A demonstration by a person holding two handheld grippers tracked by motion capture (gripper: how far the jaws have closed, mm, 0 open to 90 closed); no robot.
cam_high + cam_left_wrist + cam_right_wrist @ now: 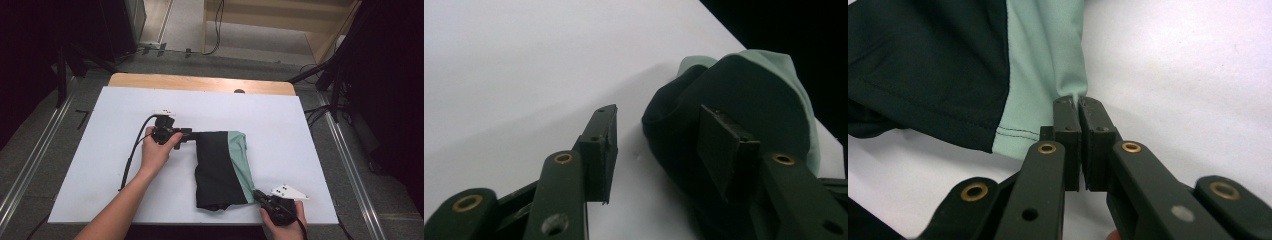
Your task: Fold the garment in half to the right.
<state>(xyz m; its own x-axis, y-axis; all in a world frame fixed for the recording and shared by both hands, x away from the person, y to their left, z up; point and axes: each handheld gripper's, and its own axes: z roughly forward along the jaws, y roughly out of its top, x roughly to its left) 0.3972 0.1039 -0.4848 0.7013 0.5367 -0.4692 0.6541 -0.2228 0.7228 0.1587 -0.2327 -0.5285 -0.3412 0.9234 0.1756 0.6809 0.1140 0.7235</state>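
Note:
A folded garment (217,165), black with a mint-green strip (240,160) along its right side, lies on the white table top (115,115). My left gripper (192,134) sits at the garment's far left corner. In the left gripper view it (659,125) is open, one jaw on the bare table and the other over the bunched black cloth (749,90). My right gripper (257,195) is at the near right corner. Its jaws (1078,102) are shut on the hem of the mint-green fabric (1040,60), beside the black panel (923,65).
The white sheet covers a wooden table whose far edge (200,82) shows at the back. Dark stands and cables (320,112) surround the table on the floor. Bare white surface lies left of and beyond the garment.

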